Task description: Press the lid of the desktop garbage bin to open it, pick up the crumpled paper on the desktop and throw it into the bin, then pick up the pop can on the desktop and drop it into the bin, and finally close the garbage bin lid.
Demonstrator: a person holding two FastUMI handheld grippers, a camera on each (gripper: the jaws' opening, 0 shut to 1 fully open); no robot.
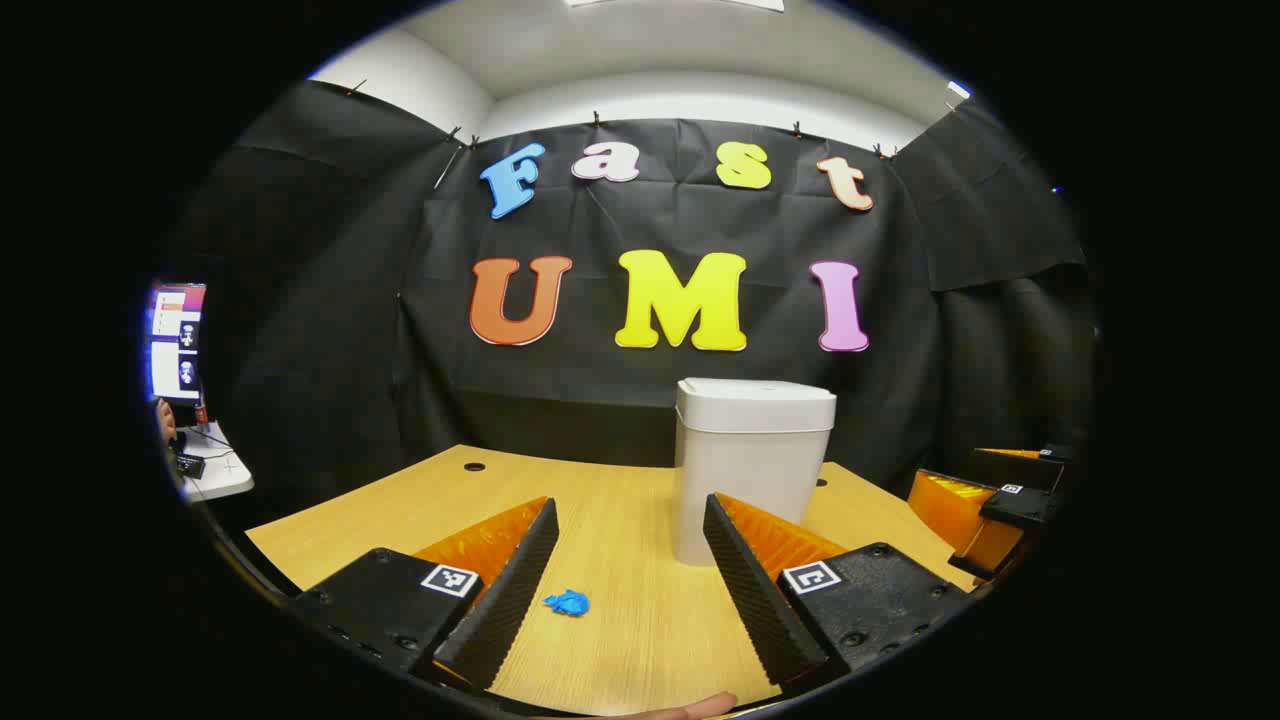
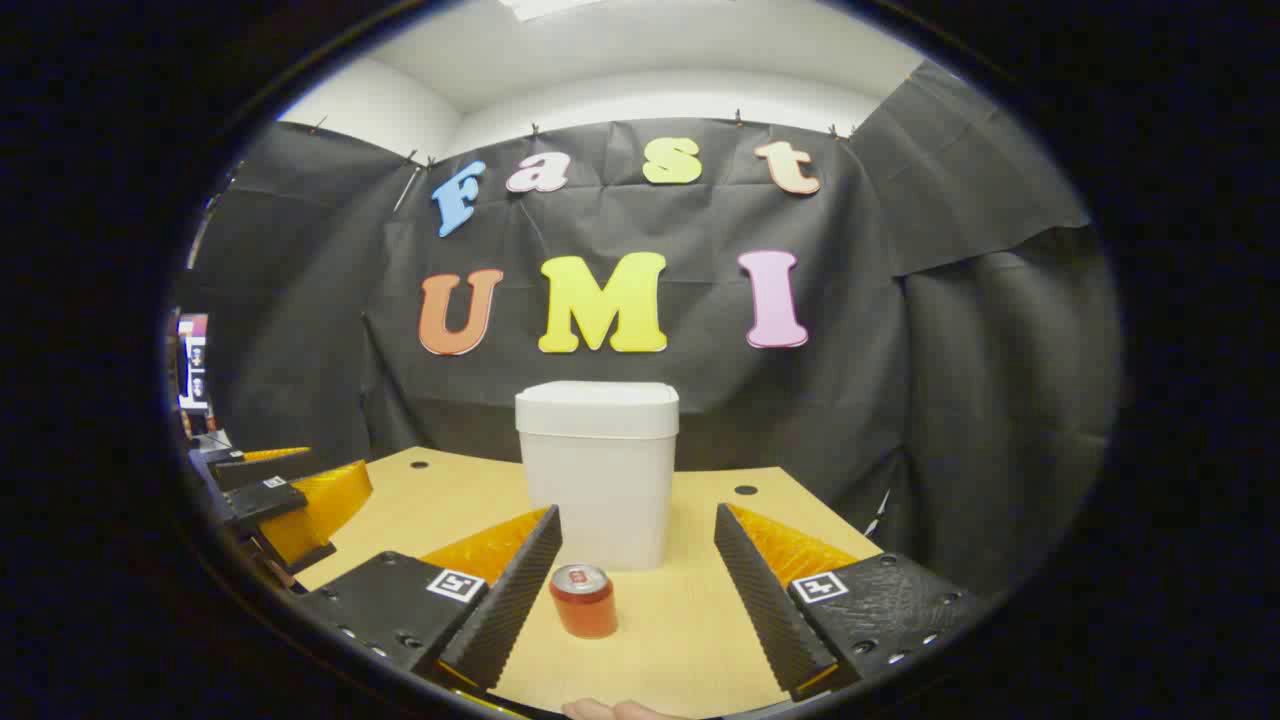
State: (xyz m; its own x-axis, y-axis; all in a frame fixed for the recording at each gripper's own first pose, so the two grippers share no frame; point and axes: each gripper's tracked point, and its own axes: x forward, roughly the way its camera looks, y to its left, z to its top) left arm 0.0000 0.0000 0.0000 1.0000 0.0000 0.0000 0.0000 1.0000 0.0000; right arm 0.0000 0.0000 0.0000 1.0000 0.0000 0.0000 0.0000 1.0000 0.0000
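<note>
The garbage bin (image 1: 752, 470) stands upright with its lid down at the back middle of the worktop (image 1: 640, 620), close before the black cloth wall, with bare worktop open on both its sides. Before the left claw (image 1: 630, 590), jaws spread, only the crumpled paper (image 1: 567, 602) lies low near its left finger, the bin beyond. Between the spread fingers of the right claw (image 2: 632, 595), the pop can (image 2: 583, 600) stands upright, just before the bin.
</note>
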